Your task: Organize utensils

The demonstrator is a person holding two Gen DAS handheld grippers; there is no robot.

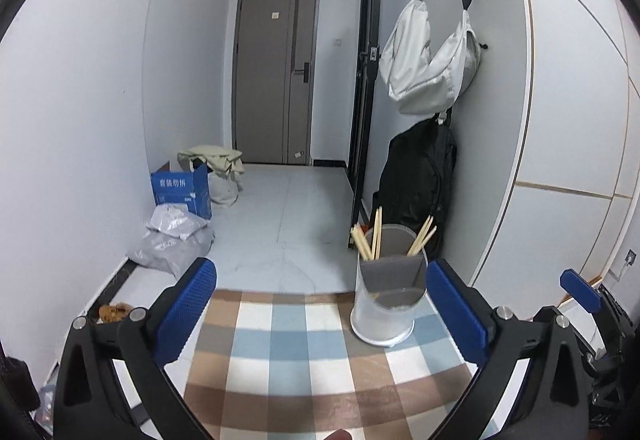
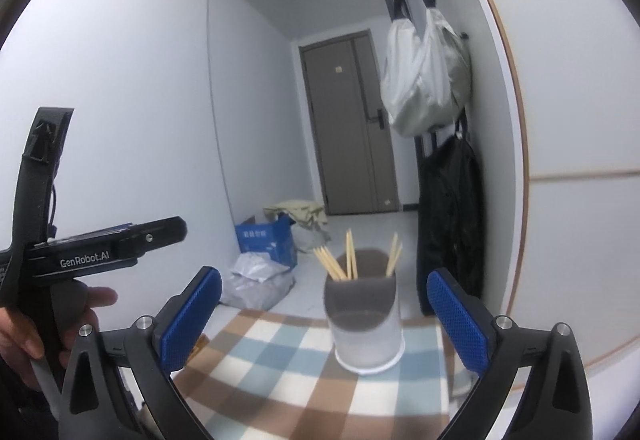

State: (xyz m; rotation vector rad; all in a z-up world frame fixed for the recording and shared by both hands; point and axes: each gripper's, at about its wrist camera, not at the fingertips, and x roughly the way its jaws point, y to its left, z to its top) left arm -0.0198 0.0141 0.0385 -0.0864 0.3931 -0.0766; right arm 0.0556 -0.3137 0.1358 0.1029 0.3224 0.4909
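Translucent utensil holder [image 1: 382,304] upright near the far edge of the checked tablecloth [image 1: 288,356], toward its far right corner, with wooden chopsticks [image 1: 370,238] leaning inside. Left gripper [image 1: 320,316] spread wide, nothing between the blue pads [image 1: 186,312]. Right gripper [image 2: 324,320] likewise spread wide and empty, holder framed between its fingers but untouched.

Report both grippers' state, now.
Left gripper: open, holding nothing.
Right gripper: open, holding nothing; the utensil holder stands beyond it, untouched.
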